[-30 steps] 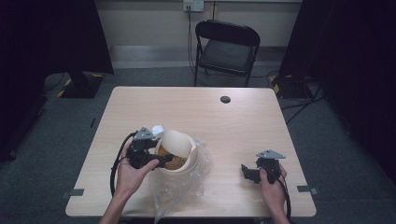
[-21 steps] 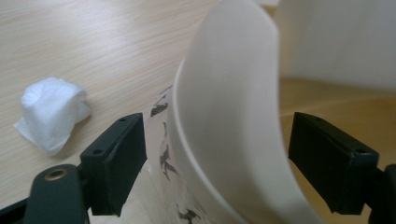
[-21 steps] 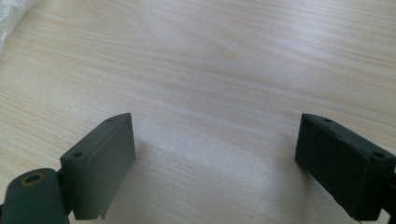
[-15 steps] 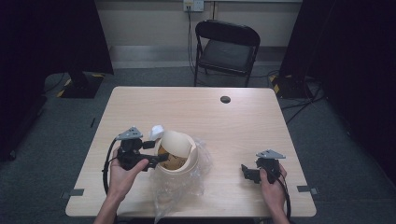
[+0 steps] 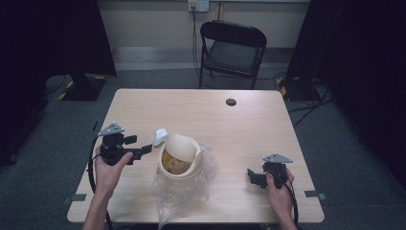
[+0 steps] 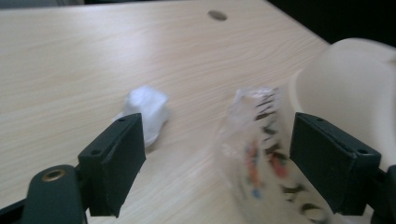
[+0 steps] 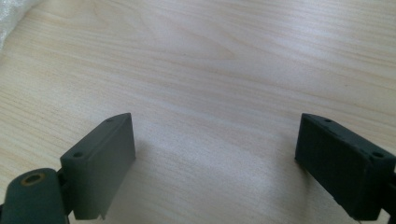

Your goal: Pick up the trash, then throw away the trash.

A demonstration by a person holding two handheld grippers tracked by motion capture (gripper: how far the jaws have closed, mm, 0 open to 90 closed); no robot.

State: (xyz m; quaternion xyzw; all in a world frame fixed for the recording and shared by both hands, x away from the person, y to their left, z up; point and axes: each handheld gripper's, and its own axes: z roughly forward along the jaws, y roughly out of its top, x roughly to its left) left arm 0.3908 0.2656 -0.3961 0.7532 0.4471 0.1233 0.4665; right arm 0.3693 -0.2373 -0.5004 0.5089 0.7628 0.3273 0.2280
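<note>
1. The table carried everything, and a small dark disc lay near its far edge.
2. The clear plastic bag lay crumpled toward the near edge, around and under the cream tub.
3. The cream tub stood a little left of the middle, near the near edge, with its lid tilted up.
4. Your left gripper was near the left edge, just beside the tub; its jaws stood apart and pressed on nothing.
5. Your right gripper rested toward the near right corner, with its jaws wide and only bare wood between them.
6. A white crumpled wad lay just beside the tub, on its far left side.
</note>
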